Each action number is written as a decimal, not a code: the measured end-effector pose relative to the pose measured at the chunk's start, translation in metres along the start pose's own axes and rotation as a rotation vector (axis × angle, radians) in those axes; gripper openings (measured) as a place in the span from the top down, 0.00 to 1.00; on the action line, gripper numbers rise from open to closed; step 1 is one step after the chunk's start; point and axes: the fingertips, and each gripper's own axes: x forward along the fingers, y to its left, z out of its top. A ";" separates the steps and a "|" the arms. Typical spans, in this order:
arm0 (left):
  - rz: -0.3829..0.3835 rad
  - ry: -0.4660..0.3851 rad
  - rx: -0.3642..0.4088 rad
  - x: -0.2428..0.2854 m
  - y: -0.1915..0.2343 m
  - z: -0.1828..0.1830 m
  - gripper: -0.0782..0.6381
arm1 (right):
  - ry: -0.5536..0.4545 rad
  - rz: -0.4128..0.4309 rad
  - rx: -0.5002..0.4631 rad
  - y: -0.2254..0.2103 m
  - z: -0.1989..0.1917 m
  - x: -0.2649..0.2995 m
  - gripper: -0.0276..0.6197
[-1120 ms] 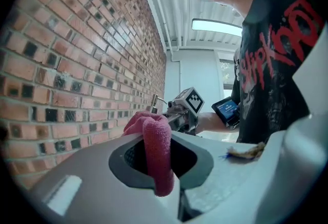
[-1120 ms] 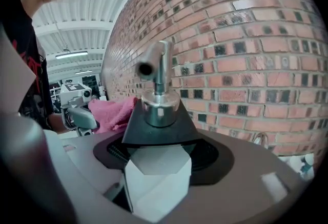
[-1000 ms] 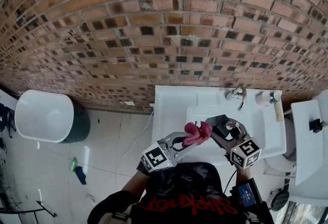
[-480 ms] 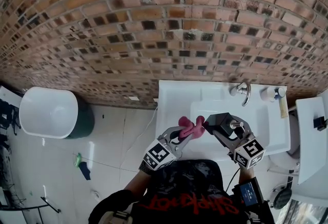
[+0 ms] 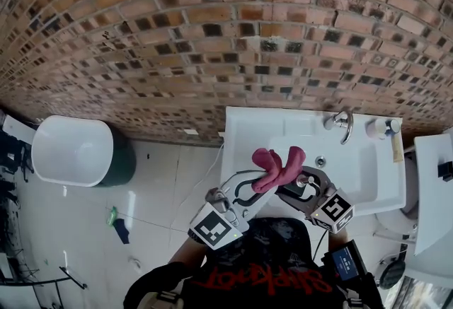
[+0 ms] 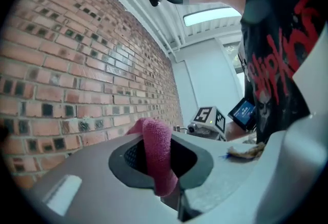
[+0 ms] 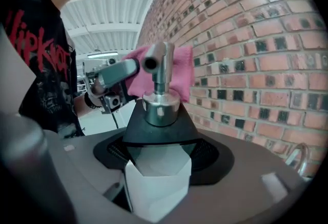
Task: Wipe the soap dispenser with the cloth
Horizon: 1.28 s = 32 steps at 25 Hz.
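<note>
Raised since earlier, left gripper [image 5: 260, 179] clamps pink cloth [image 5: 274, 161] just behind the pump of the dispenser [image 5: 303, 180], gripped by right gripper [image 5: 290, 192].

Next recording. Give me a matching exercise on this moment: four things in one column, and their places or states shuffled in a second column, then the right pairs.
Things:
1. cloth
2. soap dispenser
3. tap
4. bin

Places or states:
A. stands on the floor, left of the sink
B. sits at the back rim of the sink, by the brick wall
C. gripped in the right tongs
D. gripped in the left tongs

Pairs: 1-D, 2-C, 3-B, 4-A
</note>
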 end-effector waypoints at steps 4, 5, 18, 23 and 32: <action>-0.046 0.056 0.068 0.013 -0.023 -0.014 0.82 | -0.068 0.043 -0.018 0.014 0.020 0.001 0.47; -0.046 0.053 0.064 0.013 -0.026 -0.016 0.82 | -0.070 0.040 -0.023 0.014 0.021 0.000 0.47; 0.018 0.090 -0.005 0.007 -0.022 -0.056 0.82 | -0.122 0.019 -0.019 0.013 0.038 -0.013 0.47; 0.039 0.204 -0.032 0.008 -0.026 -0.100 0.82 | -0.153 0.027 -0.009 0.014 0.048 -0.017 0.49; 0.142 0.261 -0.277 0.003 -0.002 -0.149 0.82 | -0.272 0.094 0.017 0.027 0.070 -0.019 0.49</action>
